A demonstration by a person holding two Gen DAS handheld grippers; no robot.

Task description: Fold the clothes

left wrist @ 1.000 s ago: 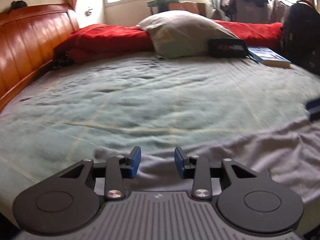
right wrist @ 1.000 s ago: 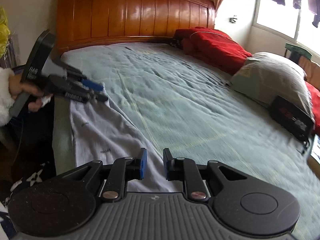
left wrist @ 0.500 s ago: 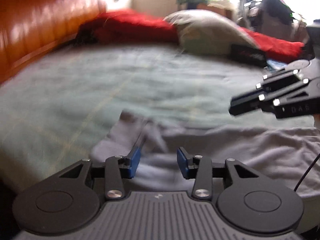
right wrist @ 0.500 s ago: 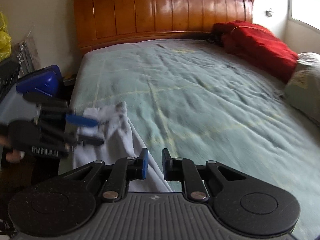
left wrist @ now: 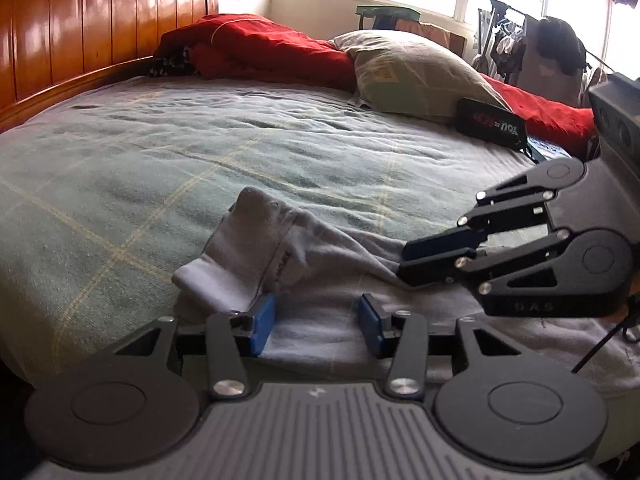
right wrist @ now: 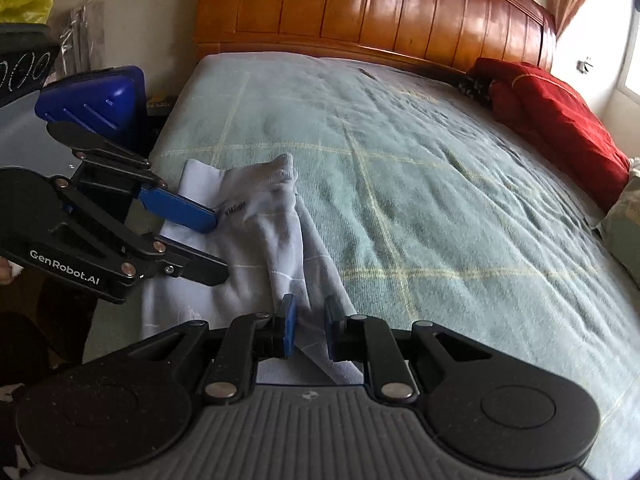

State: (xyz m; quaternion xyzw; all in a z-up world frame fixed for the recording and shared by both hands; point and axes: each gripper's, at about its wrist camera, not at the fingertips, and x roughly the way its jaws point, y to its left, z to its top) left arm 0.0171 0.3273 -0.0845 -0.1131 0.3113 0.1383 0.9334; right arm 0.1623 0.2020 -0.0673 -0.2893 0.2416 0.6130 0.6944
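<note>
Since the earlier frames, both tools had come closer together over the garment, and a cuffed end of it, formerly flat, had bunched up into a raised fold. The left tool [left wrist: 316, 322] pointed down at the pale grey garment [left wrist: 320, 264] on the near edge of the bed [left wrist: 200, 152]. Its jaws were opening, with cloth lying between the blue pads [left wrist: 262, 322] but not pressed by them. The rolled end of the garment stood just ahead and to the left of this tool.

The right tool [right wrist: 307, 330] was nearly closed, a narrow gap showing between its pads. A ridge of the garment [right wrist: 280, 232] ran up through that gap; whether the pads pinched it could not be determined. In the left wrist view this tool [left wrist: 404, 264] sat to the right and slightly ahead of the left one, tips resting at the cloth. In the right wrist view the left tool [right wrist: 212, 240] lay ahead on the left, at the garment's cuff.

Beyond both tools lay a red blanket [left wrist: 260, 46], a pillow [left wrist: 416, 74] and a wooden headboard [right wrist: 360, 8].
</note>
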